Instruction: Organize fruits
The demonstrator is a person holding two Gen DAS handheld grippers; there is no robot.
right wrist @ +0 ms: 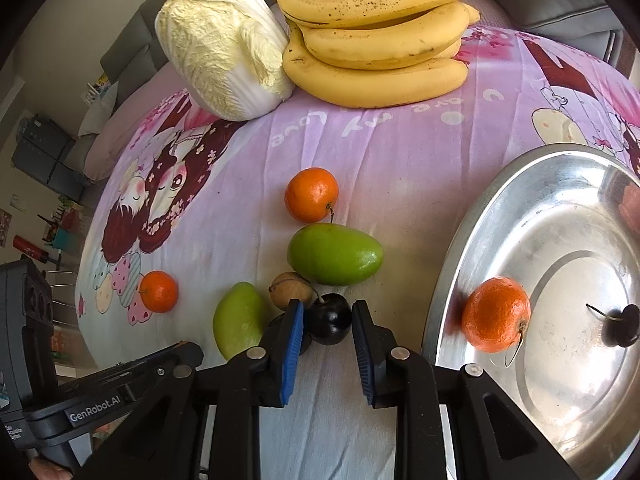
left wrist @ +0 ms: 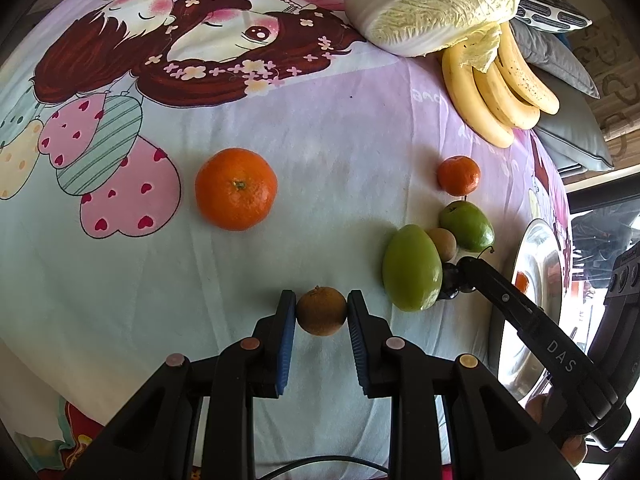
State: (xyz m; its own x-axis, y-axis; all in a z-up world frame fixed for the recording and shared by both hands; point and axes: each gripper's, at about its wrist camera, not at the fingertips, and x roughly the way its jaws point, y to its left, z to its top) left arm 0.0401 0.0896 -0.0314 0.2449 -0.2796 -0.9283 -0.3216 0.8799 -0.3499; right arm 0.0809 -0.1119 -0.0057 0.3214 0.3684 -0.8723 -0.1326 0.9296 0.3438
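My left gripper [left wrist: 321, 312] is shut on a small brown round fruit [left wrist: 321, 320] just above the printed sheet. My right gripper [right wrist: 327, 320] is shut on a dark cherry [right wrist: 329, 326] in a cluster with two green fruits [right wrist: 334, 254] [right wrist: 238, 320], a brown fruit [right wrist: 290, 290] and a second dark cherry [right wrist: 276, 326] half hidden behind the left finger. A steel tray [right wrist: 560, 380] to the right holds an orange [right wrist: 496, 314] and a dark cherry [right wrist: 622, 326]. Loose oranges lie on the sheet: a large one [left wrist: 236, 189] and a small one [left wrist: 458, 175].
At the far side of the sheet, a bunch of bananas [right wrist: 376, 48] rests against a napa cabbage [right wrist: 224, 48]. Grey cushions [left wrist: 568, 92] lie beyond them. The tray's rim [left wrist: 520, 272] stands at the sheet's right edge. One right finger [left wrist: 500, 296] reaches into the left wrist view.
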